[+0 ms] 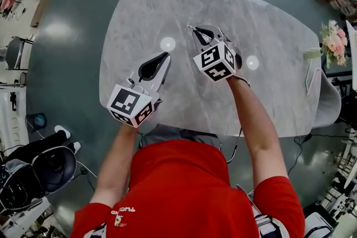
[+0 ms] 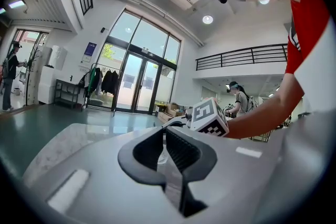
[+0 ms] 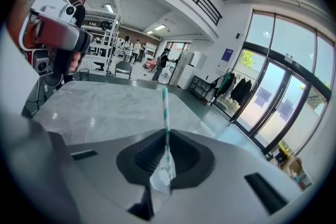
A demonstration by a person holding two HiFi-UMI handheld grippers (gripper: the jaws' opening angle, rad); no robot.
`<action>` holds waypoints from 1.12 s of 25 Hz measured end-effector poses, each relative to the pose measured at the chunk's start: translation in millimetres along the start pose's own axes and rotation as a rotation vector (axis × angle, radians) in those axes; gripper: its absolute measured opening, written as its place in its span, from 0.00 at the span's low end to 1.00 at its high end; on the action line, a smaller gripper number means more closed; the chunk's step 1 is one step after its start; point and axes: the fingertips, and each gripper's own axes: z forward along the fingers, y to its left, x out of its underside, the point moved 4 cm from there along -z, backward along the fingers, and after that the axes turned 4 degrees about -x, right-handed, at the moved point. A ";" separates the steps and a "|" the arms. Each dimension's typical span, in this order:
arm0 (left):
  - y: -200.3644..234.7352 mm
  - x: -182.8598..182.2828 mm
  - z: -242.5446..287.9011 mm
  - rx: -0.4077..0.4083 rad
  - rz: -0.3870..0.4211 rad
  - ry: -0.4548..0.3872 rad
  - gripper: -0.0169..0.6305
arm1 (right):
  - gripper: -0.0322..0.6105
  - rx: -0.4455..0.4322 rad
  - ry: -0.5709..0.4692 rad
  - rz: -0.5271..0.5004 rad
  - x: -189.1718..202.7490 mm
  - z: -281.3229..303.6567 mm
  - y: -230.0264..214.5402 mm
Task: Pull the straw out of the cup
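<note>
My right gripper [image 3: 167, 136] clamps the striped straw [image 3: 166, 107] upright, left gripper [image 2: 164, 132] closed, empty; no cup visible, so setting it down likely follows.

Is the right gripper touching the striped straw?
Touching. In the right gripper view, the right gripper has its fingers pressed against both sides of the straw.

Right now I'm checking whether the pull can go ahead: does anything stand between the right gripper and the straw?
Nothing visible does. The right gripper is shut on the striped straw, which stands up between its jaws with its upper part free above them.
</note>
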 end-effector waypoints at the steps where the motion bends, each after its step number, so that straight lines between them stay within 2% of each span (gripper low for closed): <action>1: 0.9 0.3 -0.1 0.002 -0.001 0.001 0.03 | 0.08 0.000 -0.002 0.005 -1.1 0.0 -0.3; 7: 3.4 -0.6 -1.2 0.018 -0.006 0.000 0.03 | 0.08 0.024 -0.043 0.069 -9.3 -10.3 -9.8; 16: 4.0 -10.7 -6.1 0.041 -0.006 -0.021 0.03 | 0.07 0.080 -0.175 0.220 -34.8 -59.9 -35.2; 21: -6.0 -21.6 -8.0 0.050 -0.003 -0.041 0.03 | 0.07 0.097 -0.302 0.338 -52.8 -103.0 -51.6; 28: -9.4 -58.3 -25.7 0.052 0.019 -0.122 0.03 | 0.08 0.089 -0.560 0.533 -88.9 -171.3 -56.8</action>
